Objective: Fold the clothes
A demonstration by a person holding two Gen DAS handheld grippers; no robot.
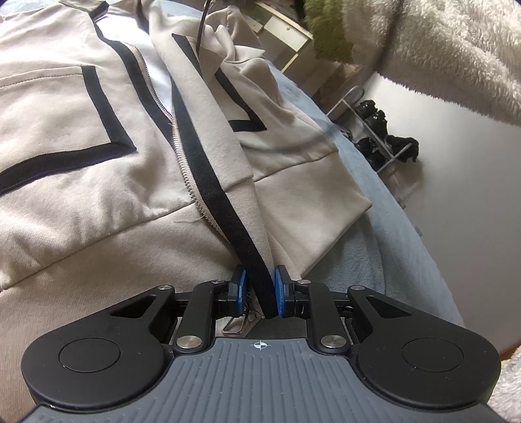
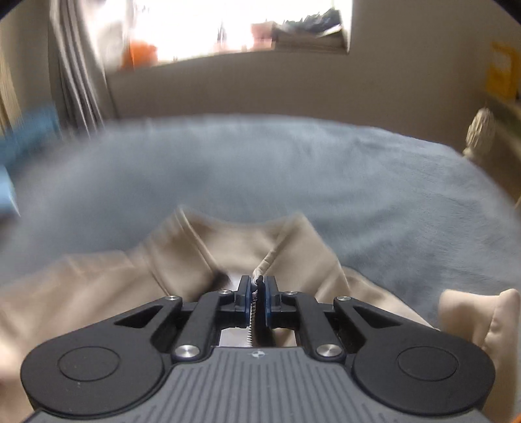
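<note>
The beige zip jacket (image 1: 97,162) lies spread on the bed, over a blue-grey blanket (image 1: 374,211), front side up and unzipped, black stripes angling across the chest panels. Down at the hem, the left hand-held gripper (image 1: 260,289) has its blue pads (image 1: 279,289) drawn in close around the black edging strip (image 1: 221,195) that runs beside the metal zip teeth (image 1: 182,156); the strip passes right between the pads, pinched there, and runs taut away from the jaws up the jacket. The flap it belongs to stands lifted in a ridge off the panel beneath.

Over on the other side, the right hand-held gripper (image 2: 257,294) is nearly pressed together on the zip edge at the jacket's (image 2: 195,253) collar end, a thin line of teeth and dark tape caught between its pads (image 2: 269,299). That view is smeared with blur. Beyond it the blanket (image 2: 293,169) stretches to a wall and a bright window (image 2: 228,29), with a curtain (image 2: 78,75) hanging at the left. A fluffy white sleeve (image 1: 439,48) crosses the upper right of the left view.
</note>
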